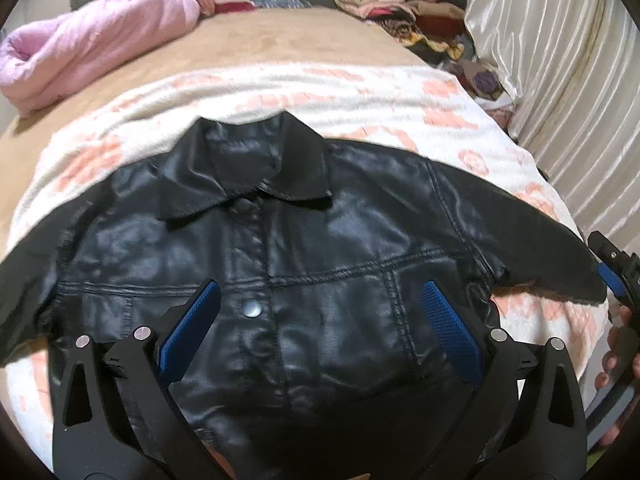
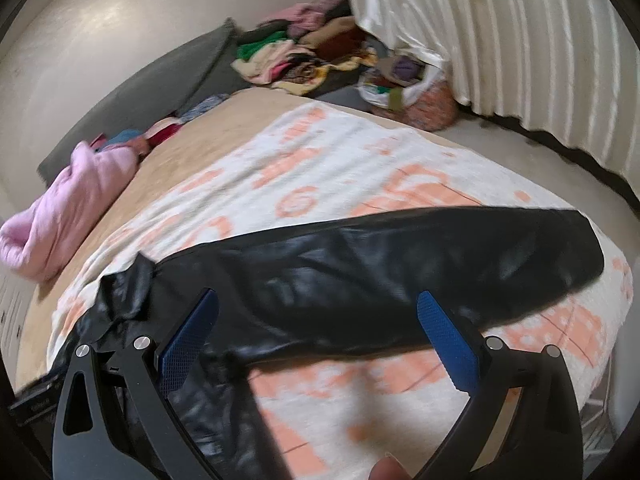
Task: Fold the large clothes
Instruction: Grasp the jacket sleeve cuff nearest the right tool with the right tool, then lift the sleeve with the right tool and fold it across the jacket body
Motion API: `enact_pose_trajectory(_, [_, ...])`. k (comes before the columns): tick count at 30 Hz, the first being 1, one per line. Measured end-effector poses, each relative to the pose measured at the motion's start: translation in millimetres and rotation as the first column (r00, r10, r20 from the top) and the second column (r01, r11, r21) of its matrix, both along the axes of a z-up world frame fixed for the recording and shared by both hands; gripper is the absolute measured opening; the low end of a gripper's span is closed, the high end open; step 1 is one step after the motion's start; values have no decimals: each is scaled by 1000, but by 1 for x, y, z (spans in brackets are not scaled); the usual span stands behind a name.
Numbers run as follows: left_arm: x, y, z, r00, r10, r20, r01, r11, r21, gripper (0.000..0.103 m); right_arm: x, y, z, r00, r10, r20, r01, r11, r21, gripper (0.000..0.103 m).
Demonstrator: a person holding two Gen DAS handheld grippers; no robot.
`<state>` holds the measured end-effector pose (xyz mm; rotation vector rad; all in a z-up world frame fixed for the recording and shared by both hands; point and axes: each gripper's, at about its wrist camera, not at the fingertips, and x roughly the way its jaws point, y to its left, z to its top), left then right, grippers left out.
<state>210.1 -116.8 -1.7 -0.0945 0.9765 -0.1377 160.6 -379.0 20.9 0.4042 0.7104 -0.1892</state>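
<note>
The black leather jacket (image 1: 288, 248) lies front-up, sleeves spread, on the patterned blanket (image 1: 360, 92). The left gripper (image 1: 320, 320) hovers over its chest, jaws wide apart, empty. The right gripper (image 2: 318, 320) hovers over the sleeve (image 2: 400, 264), likewise spread. Clothes pile (image 1: 392, 4) at 1 o'clock.

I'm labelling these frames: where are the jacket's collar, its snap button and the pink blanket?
collar (image 1: 256, 160), left wrist view, middle of the collar
snap button (image 1: 253, 309), left wrist view, button face
pink blanket (image 1: 92, 48), left wrist view, top folds
</note>
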Motion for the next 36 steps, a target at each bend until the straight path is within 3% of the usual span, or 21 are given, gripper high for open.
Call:
enact_pose_trajectory(7, [11, -16, -20, 999, -24, -34, 25, 1000, 7, 94, -6, -50, -25, 985, -165, -42, 167, 985, 37, 99])
enact_pose_trajectory(16, [25, -41, -39, 995, -77, -60, 78, 997, 8, 94, -23, -110, -54, 921, -378, -91, 385, 919, 84, 99])
enact_pose_trajectory(24, [33, -57, -41, 992, -110, -53, 112, 993, 30, 94, -24, -140, -78, 876, -456, -154, 478, 862, 169, 99])
enact_pose_trajectory(28, [32, -61, -41, 991, -121, -51, 123, 992, 28, 94, -12, -154, -92, 875, -451, -178, 482, 848, 219, 99])
enact_pose_trajectory(33, [33, -62, -44, 990, -122, -65, 124, 992, 22, 94, -7, -164, -98, 866, -478, -143, 499, 827, 258, 99])
enact_pose_trajectory(34, [32, -62, -44, 990, -121, -66, 123, 992, 22, 94, -6, -164, -97, 869, -478, -128, 494, 831, 255, 94])
enact_pose_trajectory(35, [32, -62, -44, 990, -122, -65, 123, 992, 22, 94, -7, -163, -96, 869, -482, -117, 495, 831, 255, 78])
enact_pose_trajectory(36, [31, -62, -43, 990, -124, -60, 126, 992, 22, 94, -9, -164, -95, 863, -494, -105, 504, 826, 253, 70])
